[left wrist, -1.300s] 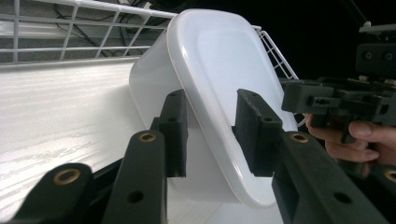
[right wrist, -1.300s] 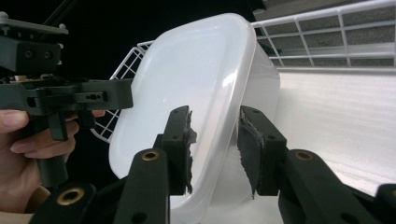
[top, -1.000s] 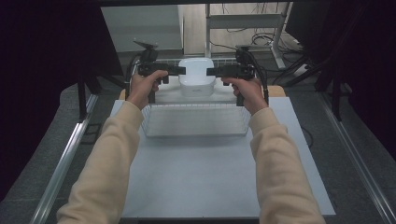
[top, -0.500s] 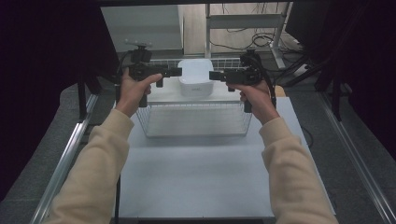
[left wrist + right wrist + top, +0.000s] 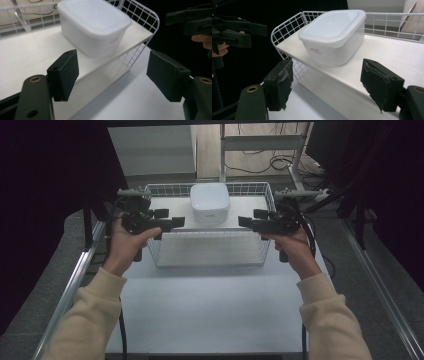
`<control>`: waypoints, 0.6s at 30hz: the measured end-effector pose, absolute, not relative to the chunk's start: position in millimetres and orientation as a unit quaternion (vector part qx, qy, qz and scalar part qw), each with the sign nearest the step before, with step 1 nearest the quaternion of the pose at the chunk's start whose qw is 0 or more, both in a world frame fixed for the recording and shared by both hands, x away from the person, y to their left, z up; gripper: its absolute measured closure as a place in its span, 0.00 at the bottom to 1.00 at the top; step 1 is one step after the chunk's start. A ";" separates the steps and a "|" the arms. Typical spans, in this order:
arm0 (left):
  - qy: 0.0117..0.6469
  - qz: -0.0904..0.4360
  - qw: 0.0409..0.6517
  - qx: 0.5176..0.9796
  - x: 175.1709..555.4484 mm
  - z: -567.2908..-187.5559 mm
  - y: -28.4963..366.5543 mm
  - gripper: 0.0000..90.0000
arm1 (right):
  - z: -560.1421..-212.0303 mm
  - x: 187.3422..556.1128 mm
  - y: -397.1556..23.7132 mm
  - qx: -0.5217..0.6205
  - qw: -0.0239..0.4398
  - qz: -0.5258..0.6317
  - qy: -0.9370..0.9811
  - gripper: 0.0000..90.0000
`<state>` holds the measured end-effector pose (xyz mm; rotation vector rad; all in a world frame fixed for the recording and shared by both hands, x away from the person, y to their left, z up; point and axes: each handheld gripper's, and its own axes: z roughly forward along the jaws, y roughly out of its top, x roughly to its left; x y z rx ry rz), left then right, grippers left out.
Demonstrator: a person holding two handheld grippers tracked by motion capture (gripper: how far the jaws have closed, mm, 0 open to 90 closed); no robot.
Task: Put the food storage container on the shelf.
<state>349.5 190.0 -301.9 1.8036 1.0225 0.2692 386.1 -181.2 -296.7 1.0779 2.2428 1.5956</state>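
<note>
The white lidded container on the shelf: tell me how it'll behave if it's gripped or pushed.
The white container looks like thin, smooth plastic, so it probably slides easily across the flat white shelf and may slip between pads. Its squat shape and broad base suggest it won't tip or roll. The walls may flex if squeezed; its weight can't be judged, as the contents are hidden.

Faint embossed marking on the side wall of the white lidded container [image 5: 334, 37] — a short line of characters, too small and pale to read. No other text, label or number legible.
</note>
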 end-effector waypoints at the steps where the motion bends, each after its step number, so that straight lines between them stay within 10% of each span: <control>1: 0.424 0.109 0.504 0.745 343.9 -306.2 191.7 0.29 | -299.2 380.2 -182.9 0.359 0.095 0.539 0.756 0.29; 18: 0.444 0.102 0.461 0.761 270.1 -412.4 206.9 0.29 | -381.1 304.6 -215.3 0.349 0.122 0.526 0.766 0.30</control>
